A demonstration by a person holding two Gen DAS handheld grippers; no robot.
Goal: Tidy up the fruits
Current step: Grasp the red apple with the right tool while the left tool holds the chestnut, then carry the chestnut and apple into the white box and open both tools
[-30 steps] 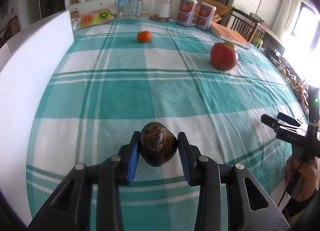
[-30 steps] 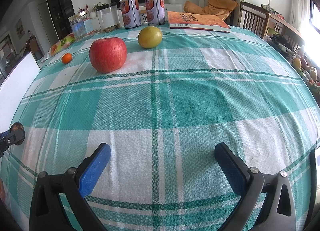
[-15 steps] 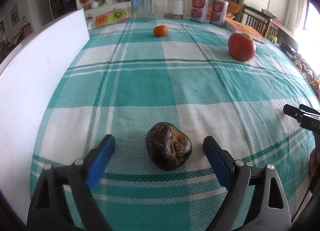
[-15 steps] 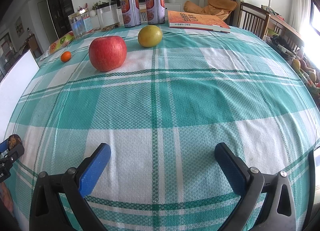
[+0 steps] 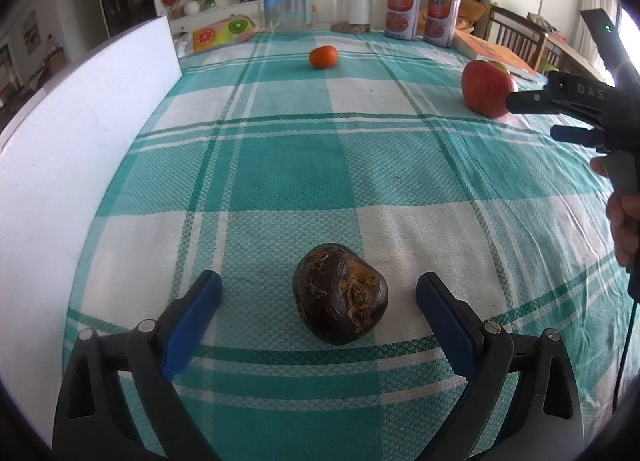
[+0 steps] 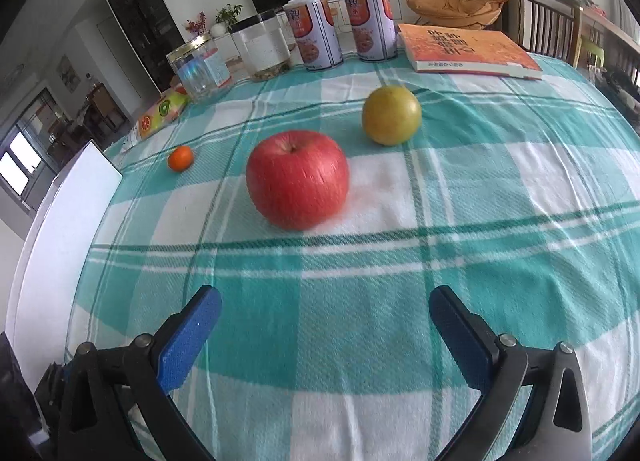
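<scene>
A dark brown wrinkled fruit (image 5: 340, 293) lies on the teal plaid tablecloth (image 5: 288, 165), between the open fingers of my left gripper (image 5: 318, 285), untouched. A red apple (image 6: 297, 179) sits ahead of my open, empty right gripper (image 6: 325, 301), a short way beyond its fingertips. Behind the apple are a yellow-green fruit (image 6: 392, 115) and, to the left, a small orange (image 6: 180, 158). In the left wrist view the apple (image 5: 486, 87) is at far right, with my right gripper (image 5: 532, 117) beside it, and the orange (image 5: 323, 56) at the back.
A white board (image 5: 76, 149) stands along the table's left edge. At the back stand a glass jar (image 6: 200, 67), a clear container (image 6: 264, 49), two cans (image 6: 340, 35), an orange book (image 6: 464, 47) and a fruit-print pack (image 6: 162, 113). Chairs stand at the right.
My left gripper opened and let go of the dark fruit, which now lies on the cloth. My right gripper moved forward toward the red apple.
</scene>
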